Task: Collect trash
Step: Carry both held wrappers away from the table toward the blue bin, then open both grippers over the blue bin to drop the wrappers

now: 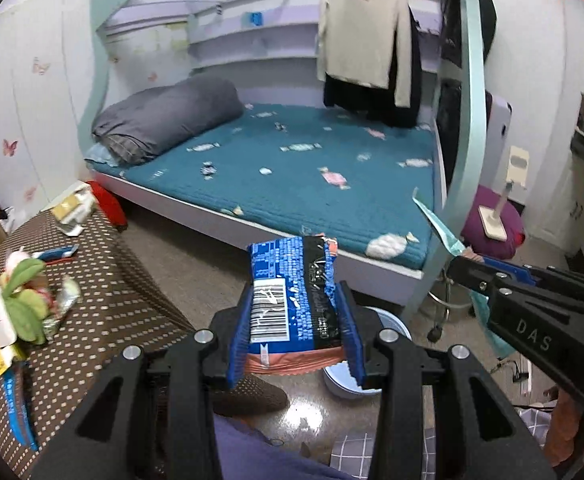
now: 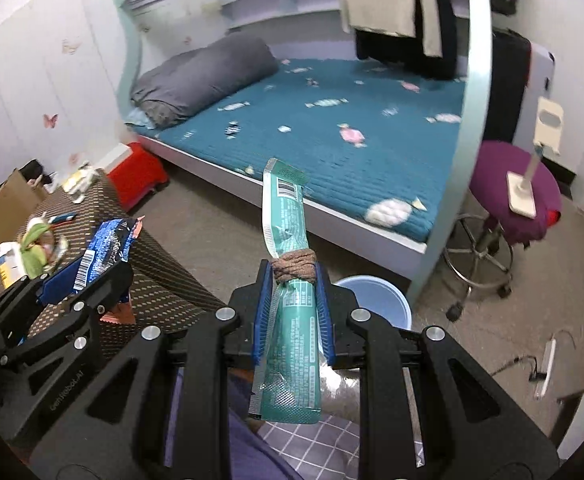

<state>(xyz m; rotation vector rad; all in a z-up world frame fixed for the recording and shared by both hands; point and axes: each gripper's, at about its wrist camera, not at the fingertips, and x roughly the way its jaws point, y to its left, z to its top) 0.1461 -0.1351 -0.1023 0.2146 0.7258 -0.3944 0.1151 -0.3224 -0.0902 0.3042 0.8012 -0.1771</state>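
Observation:
My left gripper [image 1: 296, 332] is shut on a blue and black snack wrapper [image 1: 292, 292] with a barcode, held upright above the floor. In the right wrist view the same wrapper [image 2: 104, 248] shows at the left, in the left gripper [image 2: 88, 276]. My right gripper [image 2: 294, 312] is shut on a long teal wrapper [image 2: 288, 320] with a brown hair tie [image 2: 295, 266] wound round it. That teal wrapper [image 1: 438, 226] and the right gripper [image 1: 464, 264] also show at the right of the left wrist view. A light blue bin [image 2: 376, 300] stands on the floor just beyond both grippers.
A brown dotted table [image 1: 104, 300] at the left carries more litter: boxes, a green plush and wrappers [image 1: 24, 308]. Behind is a bed with a teal cover [image 1: 292, 168] and a grey pillow. A purple stool [image 2: 512, 192] and a power strip [image 2: 546, 368] are at the right.

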